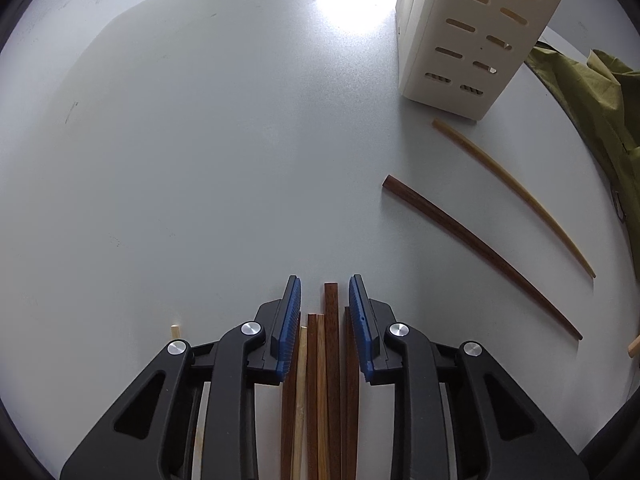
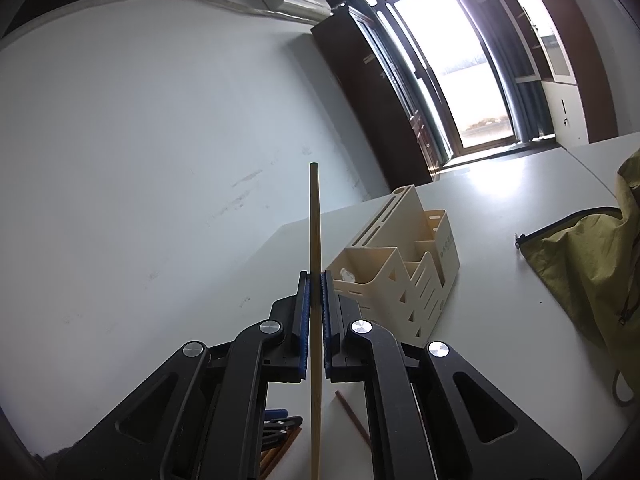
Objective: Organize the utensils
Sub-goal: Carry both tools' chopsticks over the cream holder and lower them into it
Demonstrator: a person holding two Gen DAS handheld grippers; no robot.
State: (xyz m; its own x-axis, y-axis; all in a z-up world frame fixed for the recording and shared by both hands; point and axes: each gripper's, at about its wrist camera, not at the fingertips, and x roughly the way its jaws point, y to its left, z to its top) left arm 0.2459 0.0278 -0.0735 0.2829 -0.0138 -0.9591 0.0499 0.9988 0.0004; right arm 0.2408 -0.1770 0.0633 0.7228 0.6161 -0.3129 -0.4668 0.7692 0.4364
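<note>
My left gripper (image 1: 325, 286) is open low over the white table, its blue pads either side of a bundle of several brown and tan chopsticks (image 1: 331, 360) lying under it. Two loose chopsticks lie to the right: a dark brown chopstick (image 1: 486, 254) and a tan chopstick (image 1: 516, 196). The cream utensil holder (image 1: 472, 36) stands at the far right. My right gripper (image 2: 315, 280) is shut on a light bamboo chopstick (image 2: 314, 220), held upright above the table, left of the holder (image 2: 404, 268). The left gripper's blue tips (image 2: 276, 414) show below.
An olive-green bag (image 2: 592, 264) lies on the table at the right, also in the left wrist view (image 1: 600, 104). A dark chopstick (image 2: 352, 418) lies on the table under my right gripper. A pale wall is to the left, a glass door behind.
</note>
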